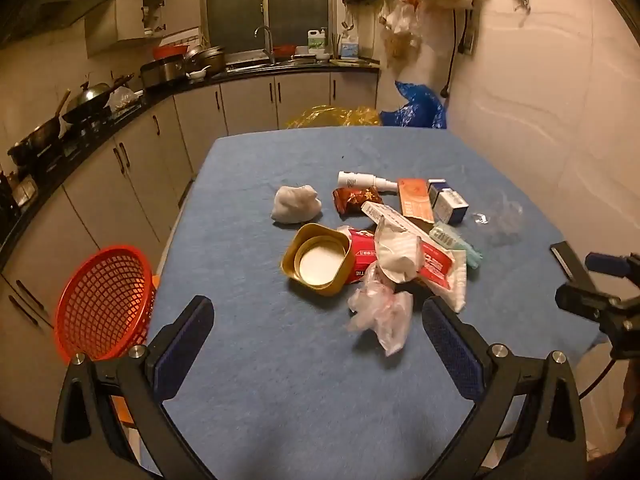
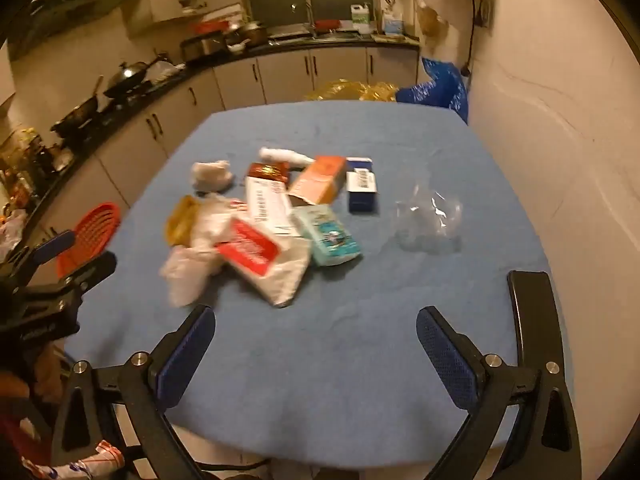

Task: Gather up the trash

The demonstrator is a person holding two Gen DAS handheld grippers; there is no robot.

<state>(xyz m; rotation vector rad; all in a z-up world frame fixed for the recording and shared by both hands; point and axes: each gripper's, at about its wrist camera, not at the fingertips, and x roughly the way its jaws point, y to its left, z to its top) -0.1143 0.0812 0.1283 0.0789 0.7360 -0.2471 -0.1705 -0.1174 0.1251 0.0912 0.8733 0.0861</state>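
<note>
A pile of trash lies mid-table on the blue cloth (image 1: 280, 380): a gold tin (image 1: 318, 259), a crumpled white tissue (image 1: 295, 204), a clear plastic bag (image 1: 380, 314), a red-and-white packet (image 1: 434, 264), an orange box (image 1: 416, 199), a white spray bottle (image 1: 364, 180) and a blue-white box (image 1: 450, 202). In the right wrist view I see the packet (image 2: 250, 246), a teal tissue pack (image 2: 332, 236), the blue box (image 2: 362, 190) and clear wrap (image 2: 430, 220). My left gripper (image 1: 318, 344) is open, just short of the plastic bag. My right gripper (image 2: 316, 348) is open and empty over the near cloth.
A red mesh basket (image 1: 102, 304) sits off the table's left edge; it also shows in the right wrist view (image 2: 90, 232). Kitchen counter with pots (image 1: 80, 112) runs along the left and back. Yellow (image 1: 332, 116) and blue (image 1: 420, 106) bags lie beyond the far edge. A black chair back (image 2: 532, 320) stands at the right.
</note>
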